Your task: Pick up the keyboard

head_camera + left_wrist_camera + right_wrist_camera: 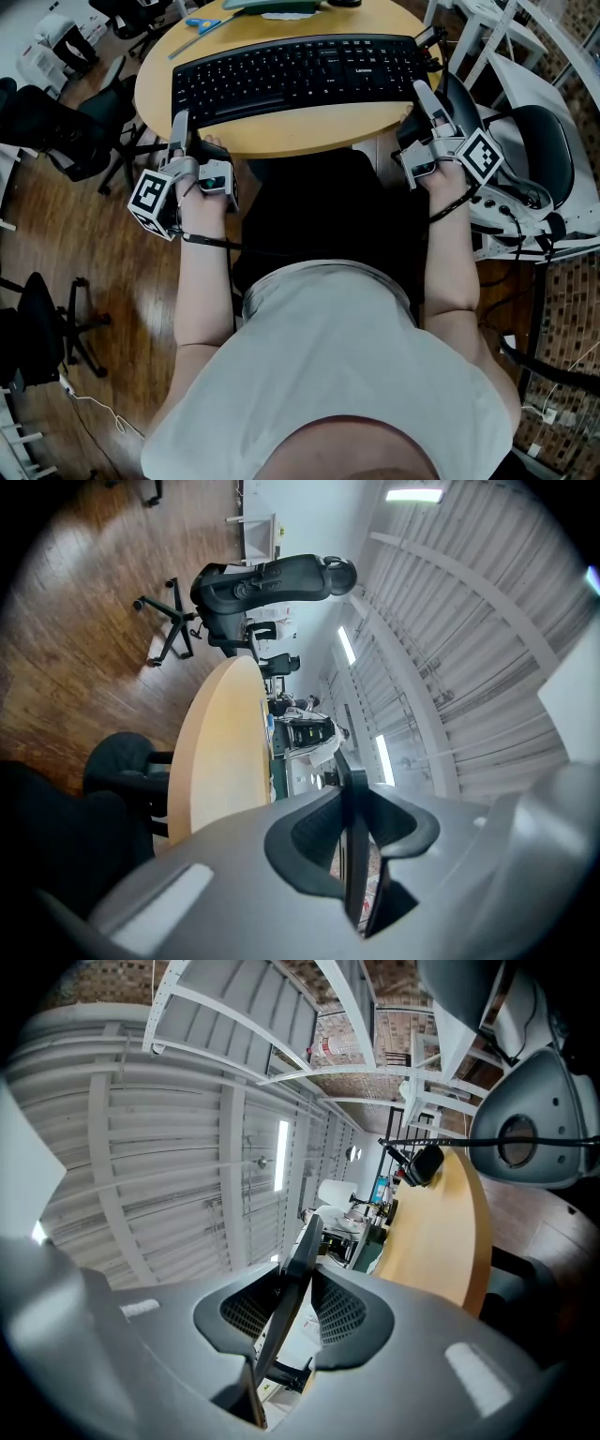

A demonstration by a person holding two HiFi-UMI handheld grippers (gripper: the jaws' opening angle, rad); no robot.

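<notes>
A black keyboard (300, 73) lies lengthwise over a round wooden table (309, 131). My left gripper (180, 124) grips its front left corner. At the keyboard's right end sits my right gripper (422, 96). In the left gripper view the keyboard (354, 855) shows edge-on as a thin dark slab, and the left gripper (352, 846) is shut on it. The right gripper view shows the same: the slab of the keyboard (298, 1260) is pinched by the right gripper (286, 1307). Whether the keyboard rests on the table or hangs just above it I cannot tell.
A blue tool (202, 25) and a green item (272, 5) lie at the table's far edge. Black office chairs (47, 122) stand on the wood floor to the left, and a white and black chair (534, 159) stands close on the right. The person's body fills the near side.
</notes>
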